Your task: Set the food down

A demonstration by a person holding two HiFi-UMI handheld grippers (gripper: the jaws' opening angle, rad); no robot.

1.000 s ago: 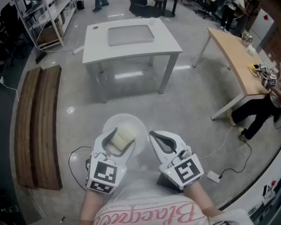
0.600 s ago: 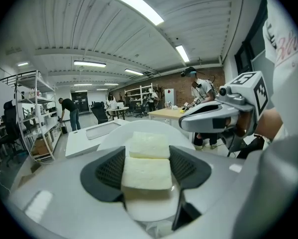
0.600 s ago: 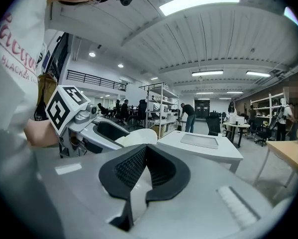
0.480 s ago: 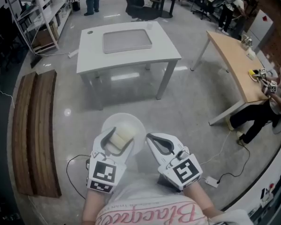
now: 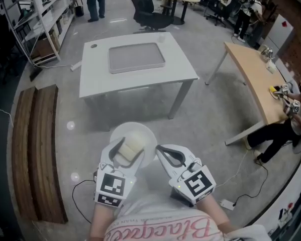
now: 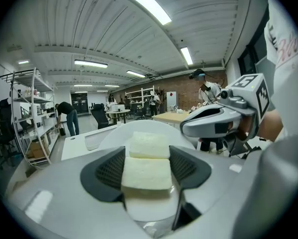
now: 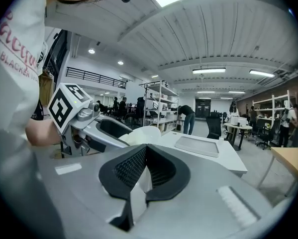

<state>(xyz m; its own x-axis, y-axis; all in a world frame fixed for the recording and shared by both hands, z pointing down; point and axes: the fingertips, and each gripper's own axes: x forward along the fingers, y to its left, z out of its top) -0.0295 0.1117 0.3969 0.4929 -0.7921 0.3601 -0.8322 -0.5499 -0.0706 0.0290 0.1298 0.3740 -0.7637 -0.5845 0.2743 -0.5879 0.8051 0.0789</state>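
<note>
My left gripper (image 5: 130,145) is shut on a pale cream block of food (image 5: 132,147), its black pads pressing both sides. The block (image 6: 148,171) rests over a round white plate (image 5: 146,132) that hangs above the floor with it; what bears the plate is hidden. Just to its right my right gripper (image 5: 162,147) is shut, pads (image 7: 131,168) meeting at the tips with nothing between them. Ahead stands a white table (image 5: 90,82) bearing a grey tray (image 5: 136,57). The right gripper view shows the plate (image 7: 149,132), table (image 7: 223,158) and tray (image 7: 201,146).
A long wooden bench (image 5: 37,144) lies on the floor at left. A wood-topped desk (image 5: 253,74) with a seated person (image 5: 288,124) is at right. A black cable (image 5: 79,185) loops near my feet. Shelves (image 5: 44,14) and an office chair (image 5: 145,9) stand beyond the table.
The white table has slid lower and looks nearer in the head view as I moved toward it. Both grippers, the food and the plate keep the same pose.
</note>
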